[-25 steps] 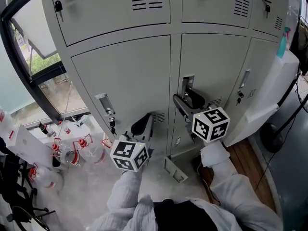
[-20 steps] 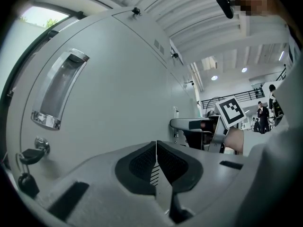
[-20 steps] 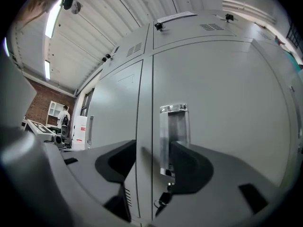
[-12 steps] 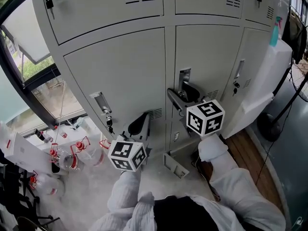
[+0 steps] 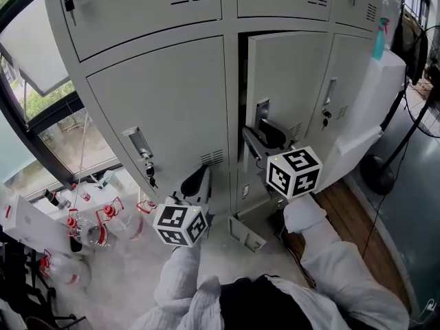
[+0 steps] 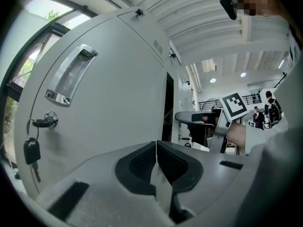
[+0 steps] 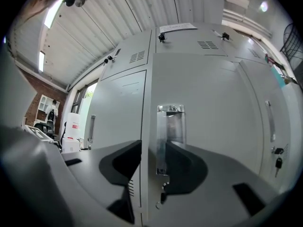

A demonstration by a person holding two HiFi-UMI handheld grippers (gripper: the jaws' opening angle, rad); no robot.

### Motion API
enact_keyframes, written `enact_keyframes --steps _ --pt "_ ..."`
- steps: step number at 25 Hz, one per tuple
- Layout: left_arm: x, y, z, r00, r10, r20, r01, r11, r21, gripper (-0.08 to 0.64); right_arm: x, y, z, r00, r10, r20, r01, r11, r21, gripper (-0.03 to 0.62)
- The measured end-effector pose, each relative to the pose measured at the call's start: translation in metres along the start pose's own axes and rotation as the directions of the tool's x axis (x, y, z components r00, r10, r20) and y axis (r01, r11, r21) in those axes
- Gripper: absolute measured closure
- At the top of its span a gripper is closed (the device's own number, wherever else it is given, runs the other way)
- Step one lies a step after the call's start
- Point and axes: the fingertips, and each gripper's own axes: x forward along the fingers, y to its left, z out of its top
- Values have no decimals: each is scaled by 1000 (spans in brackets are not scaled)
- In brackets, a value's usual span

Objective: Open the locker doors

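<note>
We have the right gripper (image 5: pixel 260 137) at the handle (image 5: pixel 262 111) of the middle door (image 5: pixel 292 74) in the lower row of lockers. In the right gripper view its jaws are closing on the strip of door between the free edge and the handle. One jaw lies against the outer side of that edge and the other reaches into the handle's recess, so the edge is pinched between them. The door is ajar. A dark gap (image 5: pixel 242 95) runs down its free edge, on our left of it. The hinge side is on our right, next to the right door (image 5: pixel 350 74), which sits flush.

The left gripper (image 5: pixel 196 179) hangs lower, in front of the bottom of the left door (image 5: pixel 161 108) and apart from it. Its jaws are pressed together with nothing in them. That door is flush too, with keys (image 5: pixel 147 172) hanging near its left edge.

For the swing we see bare floor (image 5: pixel 206 253) straight in front of the lockers. A small grey metal piece (image 5: pixel 246 234) lies on it just below the middle door's free corner, between our two arms. Jars with red clips (image 5: pixel 103 218) crowd the floor to the left, well apart from the middle door. On the right a white panel (image 5: pixel 375 108) leans near the right door, with a dark stand (image 5: pixel 377 181) beside it.
</note>
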Motion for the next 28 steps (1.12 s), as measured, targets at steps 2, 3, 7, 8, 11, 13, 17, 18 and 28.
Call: enact_keyframes --steps 2,3,7,8,11,13,17,18,28 --pt "1 -5 0 1000 -6 3 6 1000 1 548 -6 0 1 1000 -1 4 1 1000 -2 437" --pt "1 -8 0 1000 -9 3 9 1000 2 548 -10 0 1 1000 -2 6 2 1000 -3 439" --pt "2 -19 -3 1000 -11 0 11 1000 0 548 -27 -3 2 1000 -12 17 12 1000 -8 468" --pt "2 -22 -4 1000 -9 0 9 1000 -3 548 -31 -4 2 1000 -10 21 10 1000 -9 480" --pt "3 -35 -3 1000 -7 3 7 1000 -1 548 -46 -5 3 999 17 27 -17 1000 -11 482" --pt "5 -45 -3 1000 -4 6 4 1000 4 549 -57 -7 4 999 39 28 -39 999 -11 480" --pt "8 -64 -7 1000 14 0 -14 1000 -7 548 -81 -12 5 996 83 30 -83 997 -1 479" --pt "9 -70 -8 1000 19 -4 -19 1000 -10 549 -87 -13 6 995 94 30 -95 996 2 479" --pt "25 -134 -16 999 50 -9 -51 998 -36 548 -142 -37 10 981 193 32 -194 981 21 469"
